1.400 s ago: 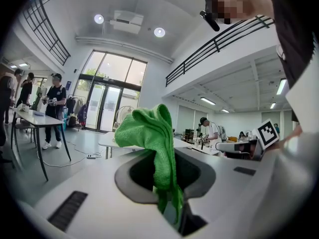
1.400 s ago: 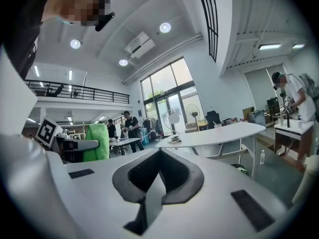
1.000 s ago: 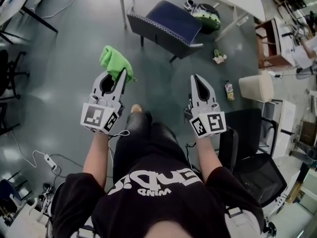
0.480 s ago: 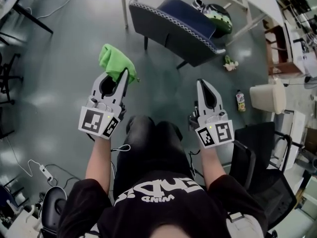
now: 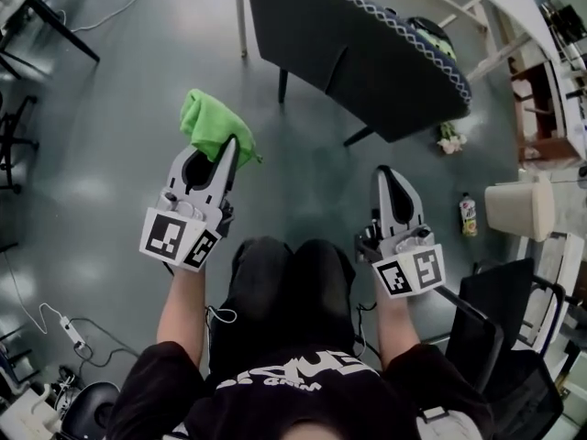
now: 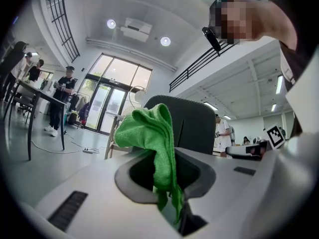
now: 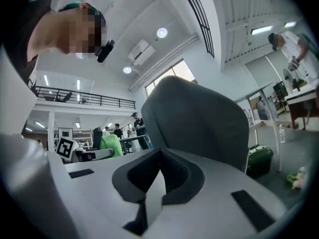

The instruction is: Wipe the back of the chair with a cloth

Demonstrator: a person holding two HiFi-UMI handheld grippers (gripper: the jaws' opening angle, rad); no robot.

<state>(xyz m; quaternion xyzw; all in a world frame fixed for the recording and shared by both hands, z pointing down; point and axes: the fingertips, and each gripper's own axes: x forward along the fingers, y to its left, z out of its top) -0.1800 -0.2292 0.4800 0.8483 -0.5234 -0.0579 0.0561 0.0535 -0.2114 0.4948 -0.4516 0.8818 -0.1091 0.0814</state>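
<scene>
We pinch the green cloth (image 5: 207, 121) in our left gripper (image 5: 227, 149).
Our right gripper (image 5: 390, 174) is pressed together, empty; both reach forward toward the chair back (image 5: 367, 49).

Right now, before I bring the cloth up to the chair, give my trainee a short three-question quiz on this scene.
1. True or false: the left gripper is shut on the crumpled green microfibre cloth.
2. What does the right gripper hold? A) a sponge B) nothing, its jaws are together C) a second cloth
3. Fill in: the cloth ___ touch the dark grey padded chair back (does / does not).
Key: 1 true; 2 B; 3 does not.
</scene>
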